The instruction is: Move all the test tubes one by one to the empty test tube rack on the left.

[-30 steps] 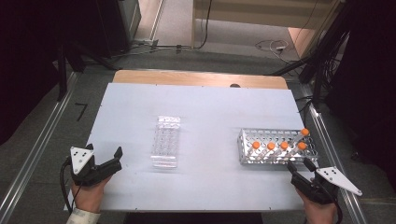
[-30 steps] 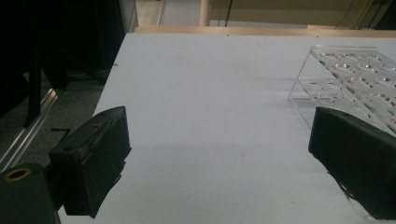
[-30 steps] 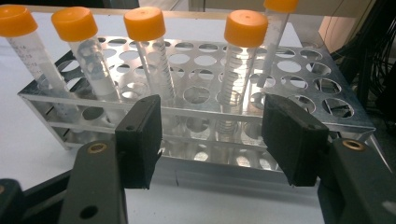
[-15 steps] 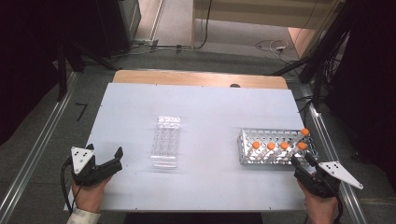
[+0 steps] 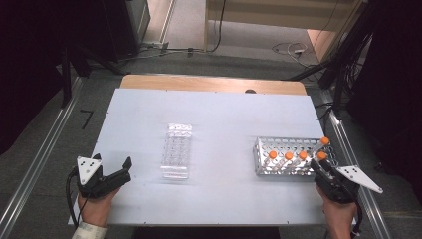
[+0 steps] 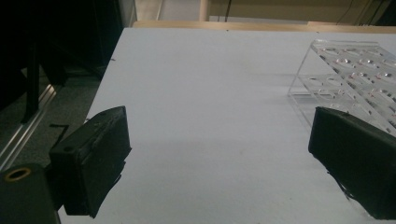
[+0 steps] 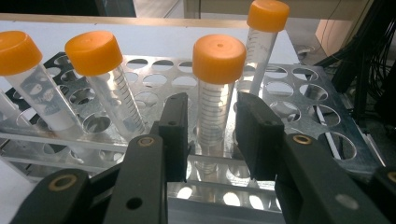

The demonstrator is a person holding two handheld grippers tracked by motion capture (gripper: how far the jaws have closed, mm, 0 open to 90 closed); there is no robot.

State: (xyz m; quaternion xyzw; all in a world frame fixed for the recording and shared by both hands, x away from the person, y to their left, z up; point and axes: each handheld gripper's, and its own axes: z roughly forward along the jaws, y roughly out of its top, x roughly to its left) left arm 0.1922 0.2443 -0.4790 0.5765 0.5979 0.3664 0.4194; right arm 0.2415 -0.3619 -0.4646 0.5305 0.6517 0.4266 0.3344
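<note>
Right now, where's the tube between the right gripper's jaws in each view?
High view: tube at the near-right end of the metal rack, ahead of the right gripper, whose jaws have just been closing.
Right gripper view: centre, between the jaws, pads not quite touching.
Left gripper view: faces the clear rack.
Shared landmark: white table.

The white table (image 5: 219,119) carried two racks directly on its top. A clear plastic rack (image 5: 176,151) lay near the middle of the table, and a metal rack (image 5: 288,158) holding orange-capped tubes (image 5: 288,156) stood well to the right of the clear plastic rack, near the table's right edge. A strip of bare wood (image 5: 199,82) showed along the table's far edge, beyond the clear plastic rack.
</note>
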